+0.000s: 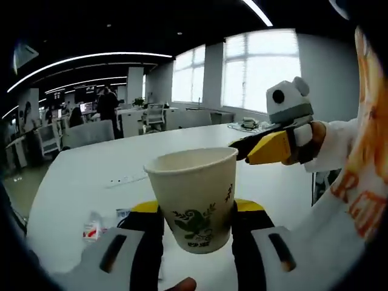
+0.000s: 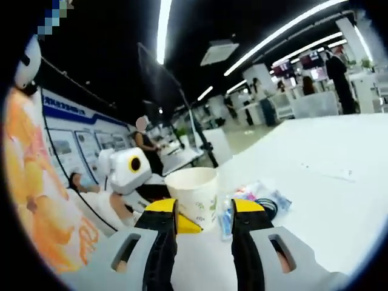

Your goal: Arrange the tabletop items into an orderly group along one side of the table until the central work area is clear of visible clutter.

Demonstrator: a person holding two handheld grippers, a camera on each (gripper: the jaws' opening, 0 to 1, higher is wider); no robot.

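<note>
- In the left gripper view, a paper cup (image 1: 197,203) is gripped between the two jaws of the left gripper (image 1: 197,242); the jaws are closed against its sides, near its lower half.
- The cup is cream-coloured, with a green leaf print on its wall, and it is held upright above the white table (image 1: 91,176).
- Nothing can be seen inside the cup, because its mouth is seen from the side.
- The right gripper (image 1: 245,151) is seen at the right of this view, held by a hand (image 1: 315,142) in a white sleeve. Its yellow and black jaws are pointed toward the cup, but they are apart from it.
- A small packet (image 1: 92,229) with red print is lying on the table to the left of the cup, near the left jaw.
- In the right gripper view, the jaws of the right gripper (image 2: 205,221) are parted, and nothing is held between them.
- The same cup (image 2: 194,195) is seen just beyond these jaws, with the left gripper (image 2: 182,225) at its base.
- A pile of small packets (image 2: 254,203) is seen on the table (image 2: 327,182) just beside the cup, on its right side; the single items cannot be told apart.
- Desks, chairs and people are seen far behind the table.
</note>
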